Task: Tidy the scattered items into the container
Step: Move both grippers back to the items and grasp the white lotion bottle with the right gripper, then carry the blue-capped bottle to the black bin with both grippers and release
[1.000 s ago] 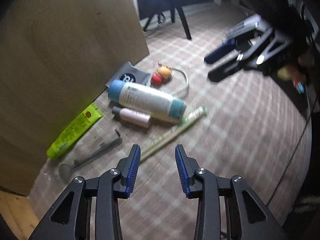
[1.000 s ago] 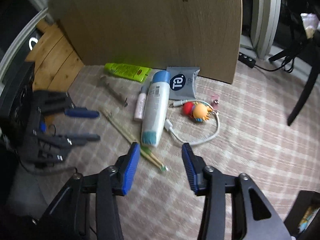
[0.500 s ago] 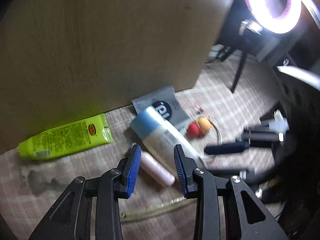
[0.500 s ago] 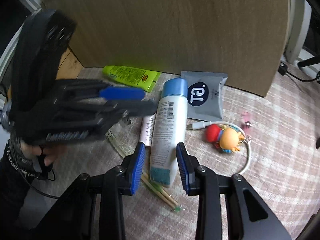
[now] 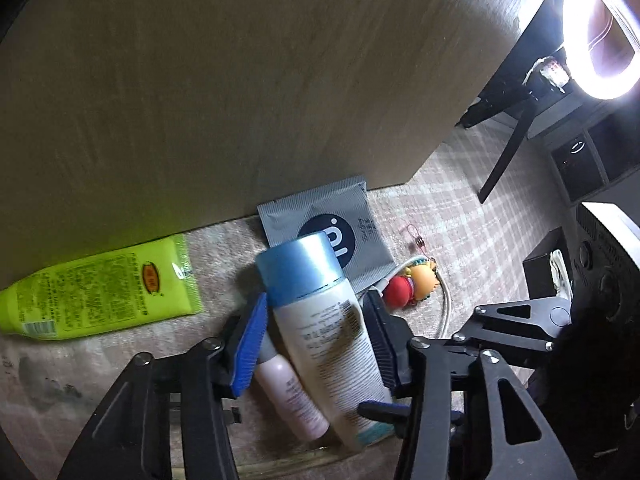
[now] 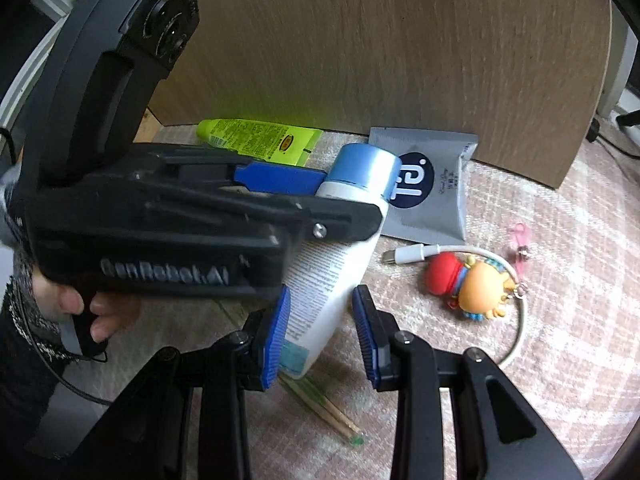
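A white bottle with a blue cap (image 5: 320, 332) lies on the checked cloth (image 5: 460, 216); it also shows in the right wrist view (image 6: 340, 264). My left gripper (image 5: 316, 340) is open with its jaws on either side of the bottle's cap end, next to a small pink bottle (image 5: 292, 396). My right gripper (image 6: 320, 332) is open around the bottle's base end. The left gripper's body (image 6: 180, 224) covers part of the bottle in the right wrist view. No container shows.
A green tube (image 5: 100, 292), a grey sachet (image 5: 332, 228), a red and orange toy figure (image 6: 468, 284), a white USB cable (image 6: 420, 254) and chopsticks (image 6: 324, 412) lie around. A wooden panel (image 5: 240, 80) stands behind. A ring light (image 5: 600, 40) glares at the right.
Both grippers have moved in onto the white bottle from opposite ends. The left one went from the pink bottle to astride the cap end. Both stay open.
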`<state>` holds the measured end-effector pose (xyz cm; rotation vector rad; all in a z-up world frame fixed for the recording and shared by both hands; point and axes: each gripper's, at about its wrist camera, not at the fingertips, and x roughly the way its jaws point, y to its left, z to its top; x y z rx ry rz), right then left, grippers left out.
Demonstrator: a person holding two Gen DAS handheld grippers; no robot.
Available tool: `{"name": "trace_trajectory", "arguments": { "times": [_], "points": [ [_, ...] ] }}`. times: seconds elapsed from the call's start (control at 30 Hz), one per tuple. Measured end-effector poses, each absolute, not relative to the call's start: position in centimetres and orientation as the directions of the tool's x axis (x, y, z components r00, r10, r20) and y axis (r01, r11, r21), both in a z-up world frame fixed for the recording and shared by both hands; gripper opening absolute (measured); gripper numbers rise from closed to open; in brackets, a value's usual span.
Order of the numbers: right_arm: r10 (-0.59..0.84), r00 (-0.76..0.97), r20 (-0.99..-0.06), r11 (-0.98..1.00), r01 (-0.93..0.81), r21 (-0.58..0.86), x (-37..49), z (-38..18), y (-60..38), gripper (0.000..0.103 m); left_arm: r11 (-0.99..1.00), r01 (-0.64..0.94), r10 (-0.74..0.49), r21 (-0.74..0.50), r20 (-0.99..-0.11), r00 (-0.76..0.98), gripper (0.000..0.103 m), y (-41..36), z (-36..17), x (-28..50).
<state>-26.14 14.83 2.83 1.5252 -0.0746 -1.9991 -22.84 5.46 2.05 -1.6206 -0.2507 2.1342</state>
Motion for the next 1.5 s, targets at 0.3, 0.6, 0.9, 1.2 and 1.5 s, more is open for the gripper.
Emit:
{"name": "trace_trajectory", "arguments": {
  "times": [0.3,0.6,0.9,1.2,1.5],
  "points": [
    [-0.598,-0.127,-0.791,-0.770,0.366,0.523,-26.8,1.4,15.2,0.035,-0.874,-0.204,0.482,-0.441,-0.841,-0.248,0.042,4.6,1.2,-21.6],
    [-0.629,-0.147,-0.763,-0.747,0.388,0.540,-26.1,2.1,15.0,0.035,-0.867,-0.175,0.498,-0.466,-0.809,-0.314,0.038,3.4,2.9,-19.9],
    [-0.625,-0.198,-0.755,-0.758,0.385,0.526,-25.8,2.9,15.4,0.035,-0.865,-0.183,0.502,-0.468,-0.799,-0.331,0.037,5.0,3.5,-19.6],
    [-0.655,-0.256,-0.711,-0.744,0.384,0.547,-23.7,6.8,19.8,0.033,-0.854,-0.240,0.519,-0.461,-0.770,-0.370,0.037,7.1,7.6,-18.1],
    [-0.621,-0.365,-0.693,-0.783,0.337,0.523,-19.3,11.0,26.5,0.032,-0.817,-0.361,0.567,-0.450,-0.739,-0.364,0.037,13.5,11.9,-16.1]
  ]
}}
